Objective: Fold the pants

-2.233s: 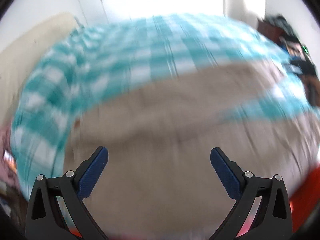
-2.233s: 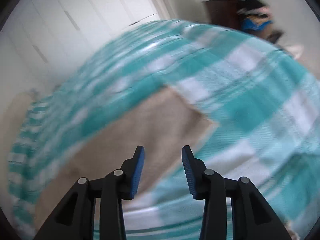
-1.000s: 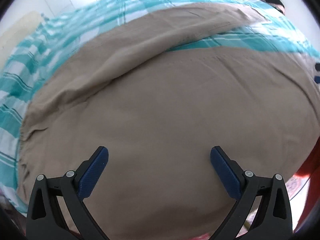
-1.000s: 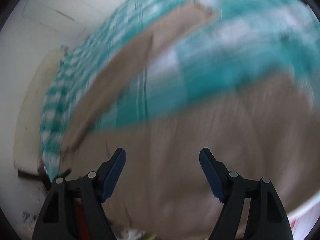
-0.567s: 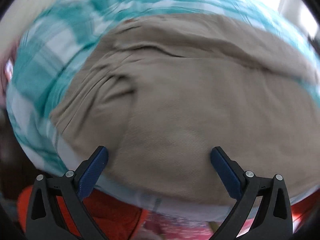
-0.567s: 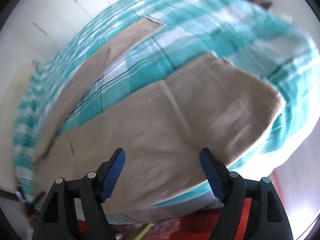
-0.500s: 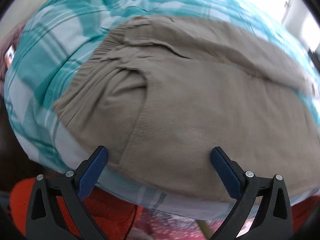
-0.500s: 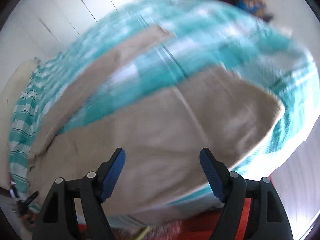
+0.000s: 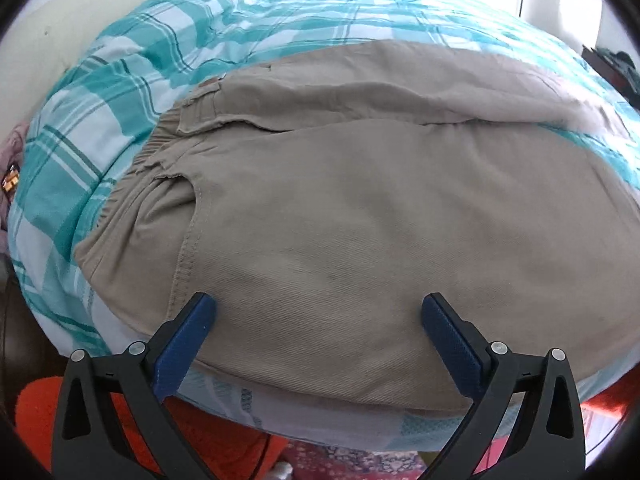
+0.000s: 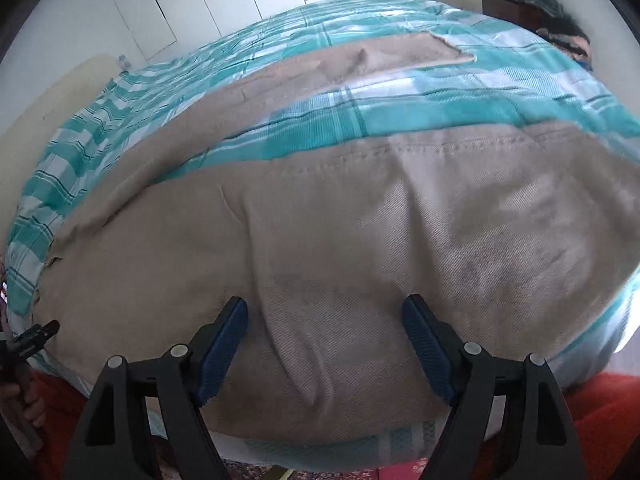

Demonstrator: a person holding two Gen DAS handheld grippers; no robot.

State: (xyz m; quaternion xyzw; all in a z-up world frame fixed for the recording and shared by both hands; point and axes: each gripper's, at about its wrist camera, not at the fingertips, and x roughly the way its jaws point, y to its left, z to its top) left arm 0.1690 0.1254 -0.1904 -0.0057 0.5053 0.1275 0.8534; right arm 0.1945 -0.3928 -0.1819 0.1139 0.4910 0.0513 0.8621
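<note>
Beige twill pants (image 9: pixel 360 220) flat on checked teal bedspread (image 9: pixel 120 80), left gripper (image 9: pixel 320 320) and right gripper (image 10: pixel 324 320) fingers spread apart

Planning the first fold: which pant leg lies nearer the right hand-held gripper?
The near leg, right under the open right hand-held gripper; the other leg lies farther up the bed, checked bedspread between them.
</note>
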